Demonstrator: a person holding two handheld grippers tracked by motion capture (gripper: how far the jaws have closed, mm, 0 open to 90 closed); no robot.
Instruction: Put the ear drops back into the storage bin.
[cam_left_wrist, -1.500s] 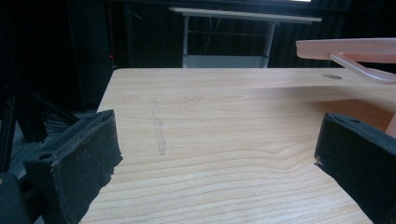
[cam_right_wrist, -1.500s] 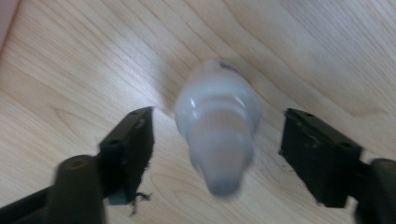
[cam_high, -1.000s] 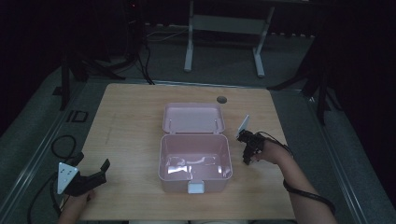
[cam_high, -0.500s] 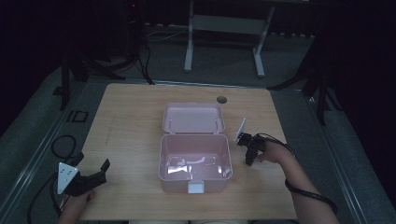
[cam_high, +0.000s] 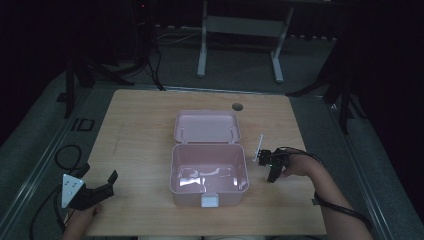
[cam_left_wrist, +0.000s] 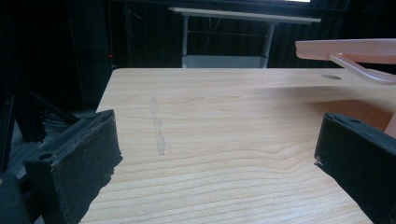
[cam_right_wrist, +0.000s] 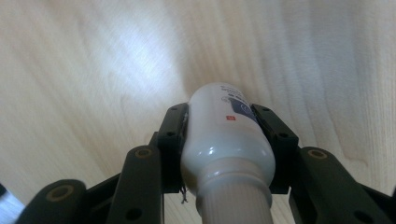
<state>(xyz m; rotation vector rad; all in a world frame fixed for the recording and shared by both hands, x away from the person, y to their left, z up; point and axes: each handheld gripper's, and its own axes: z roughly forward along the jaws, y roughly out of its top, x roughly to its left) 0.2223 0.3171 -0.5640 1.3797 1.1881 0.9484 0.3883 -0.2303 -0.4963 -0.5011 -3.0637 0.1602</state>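
A white plastic bottle (cam_right_wrist: 224, 144) with a blue label is clamped between the jaws of my right gripper (cam_right_wrist: 227, 116), just over the wooden tabletop, its ribbed neck toward the camera. In the high view the right gripper (cam_high: 272, 164) sits just right of an open pink box (cam_high: 173, 172). The box's lid (cam_high: 206, 126) lies flat behind it. My left gripper (cam_high: 100, 173) rests near the table's front left corner. Its jaws (cam_left_wrist: 215, 154) stand wide apart with nothing between them, and the pink lid (cam_left_wrist: 345, 49) shows at the upper right of that view.
The wooden table (cam_high: 140, 125) has a round cable hole (cam_high: 237, 106) near its far edge. The box's inside looks glossy; I cannot tell whether anything lies in it. A metal stand (cam_high: 240, 25) and cables lie on the dark floor beyond.
My right gripper has shifted a little toward the near edge of the table beside the box, with the bottle in it. The left gripper has not moved.
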